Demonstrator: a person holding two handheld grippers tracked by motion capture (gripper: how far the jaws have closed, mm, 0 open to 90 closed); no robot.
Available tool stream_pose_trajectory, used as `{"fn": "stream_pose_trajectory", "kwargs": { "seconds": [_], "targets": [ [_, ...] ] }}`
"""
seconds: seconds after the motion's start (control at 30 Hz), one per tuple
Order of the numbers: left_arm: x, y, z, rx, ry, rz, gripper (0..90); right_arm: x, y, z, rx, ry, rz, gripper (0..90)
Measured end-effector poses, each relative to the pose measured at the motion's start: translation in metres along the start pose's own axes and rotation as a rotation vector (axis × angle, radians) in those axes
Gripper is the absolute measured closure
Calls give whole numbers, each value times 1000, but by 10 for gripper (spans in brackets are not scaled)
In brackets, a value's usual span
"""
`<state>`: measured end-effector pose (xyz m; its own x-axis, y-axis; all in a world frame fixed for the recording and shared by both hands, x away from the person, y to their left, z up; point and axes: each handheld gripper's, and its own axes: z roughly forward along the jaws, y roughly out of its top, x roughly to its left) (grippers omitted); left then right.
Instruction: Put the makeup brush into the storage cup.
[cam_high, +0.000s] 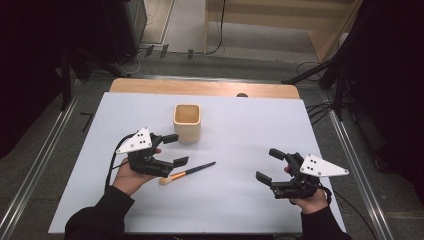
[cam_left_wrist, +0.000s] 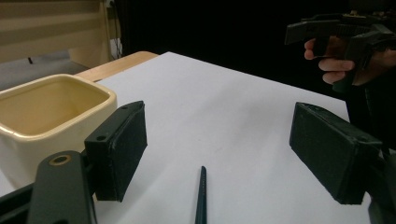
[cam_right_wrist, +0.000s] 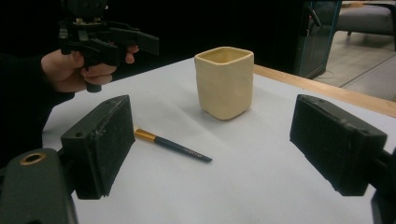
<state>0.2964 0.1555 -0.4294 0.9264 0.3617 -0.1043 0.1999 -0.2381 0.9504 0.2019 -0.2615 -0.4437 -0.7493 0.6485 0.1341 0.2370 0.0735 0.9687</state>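
We find the makeup brush (cam_high: 187, 173) lying flat on the white table cover (cam_high: 240, 200), its pale bristle tip toward the person's side, a gold ferrule behind it and the dark handle running away and rightward toward the middle of the table. Its bristle end lies just below and beside the nearer jaw of the left gripper (cam_high: 176, 149), which hovers over the left part of the cover with its jaws spread wide and nothing between the pads; in the left gripper view the tip of the brush handle (cam_left_wrist: 201, 196) lies on the cover between the two black jaws, low in the gap and touching neither. We cannot tell from any view whether the nearer jaw actually touches the brush. Just beyond the left gripper stands the cream square cup (cam_high: 187, 122), upright and open at the top, close to the farther jaw and apart from the brush. Well off to the right, the right gripper (cam_high: 267, 164) is held above the cover, its jaws also spread and empty, pointing leftward toward the middle; in the right gripper view we see the brush (cam_right_wrist: 173, 145) lying on the cover in front of the cup (cam_right_wrist: 225, 81), and the left gripper (cam_right_wrist: 105, 39) in the person's hand above them.
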Motion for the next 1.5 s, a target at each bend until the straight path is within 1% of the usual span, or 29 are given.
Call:
{"fn": "stream_pose_trajectory", "kwargs": {
  "seconds": [0.1, 0.17, 0.23, 0.4, 0.47, 0.57, 0.6, 0.63, 0.7, 0.73, 0.77, 0.8, 0.87, 0.9, 0.97, 1.0, 1.03, 1.07, 1.1, 1.13, 1.23, 1.27, 1.3, 1.33, 1.4, 1.43, 1.47, 1.5],
  "targets": [
    [-1, 1, 5, 1, -4, 4, 200, 0, 0, 0, 1, 1, -1, 145],
    [-3, 1, 8, 18, -9, 19, 199, 1, 0, 0, 3, 3, -1, 145],
    [-3, 1, 8, 23, -12, 21, 199, 1, 0, 0, 2, 3, -2, 145],
    [-4, 2, 6, 63, -13, 21, 200, 0, 0, 1, 4, 4, -1, 145],
    [-4, 3, 8, 124, -11, 36, 199, 1, 0, 1, 5, 5, 0, 145],
    [-4, 9, 11, 231, -9, 35, 200, 3, 0, 2, 6, 11, -3, 145],
    [-4, 9, 11, 231, -9, 35, 201, 3, 0, 2, 6, 11, -3, 145],
    [-4, 10, 12, 252, -10, 38, 201, 2, 0, 2, 5, 11, -3, 145],
    [-4, 13, 15, 314, 4, 42, 203, 2, 0, 1, 6, 8, -2, 145],
    [-4, 14, 16, 339, 1, 36, 203, 1, 0, 0, 5, 5, 0, 145],
    [-4, 16, 18, 376, -4, 37, 203, 1, 0, 0, 5, 5, 1, 145],
    [-4, 16, 18, 376, -4, 37, 203, 1, 0, 0, 5, 5, 1, 145],
    [-3, 21, 21, 424, -21, 33, 202, 2, 0, 1, 11, 5, -3, 145],
    [-3, 21, 21, 424, -21, 33, 202, 2, 0, 1, 11, 5, -3, 145],
    [-3, 25, 22, 468, -20, 33, 203, 2, -1, 2, 15, 7, -2, 145],
    [-3, 25, 22, 468, -20, 33, 203, 2, -1, 2, 15, 7, -2, 145],
    [-2, 27, 22, 505, -18, 39, 204, 2, -1, 1, 19, 5, 2, 145],
    [-2, 27, 22, 505, -18, 39, 208, 2, -1, 1, 19, 5, 2, 145],
    [-2, 28, 22, 536, -17, 46, 208, 2, -1, 1, 20, 4, 2, 145],
    [-1, 29, 22, 550, -19, 47, 211, 1, -1, 1, 24, 2, 3, 145],
    [0, 30, 24, 601, -33, 24, 211, 2, -1, 2, 28, 1, 6, 145],
    [0, 32, 25, 630, -34, 19, 211, 2, -2, 2, 31, 2, 7, 145],
    [0, 32, 25, 630, -34, 19, 211, 2, -2, 2, 31, 2, 7, 145],
    [0, 33, 26, 646, -23, 22, 211, 2, -2, 2, 33, 1, 6, 145],
    [0, 35, 27, 678, -29, 31, 212, 2, -2, 3, 37, 0, 1, 145],
    [0, 36, 29, 705, -20, 38, 211, 2, -2, 3, 40, -1, 1, 145],
    [0, 36, 29, 705, -20, 38, 212, 2, -2, 3, 40, -1, 1, 145],
    [1, 37, 32, 737, -19, 36, 212, 2, -2, 3, 42, -1, 1, 145]
  ]
}}
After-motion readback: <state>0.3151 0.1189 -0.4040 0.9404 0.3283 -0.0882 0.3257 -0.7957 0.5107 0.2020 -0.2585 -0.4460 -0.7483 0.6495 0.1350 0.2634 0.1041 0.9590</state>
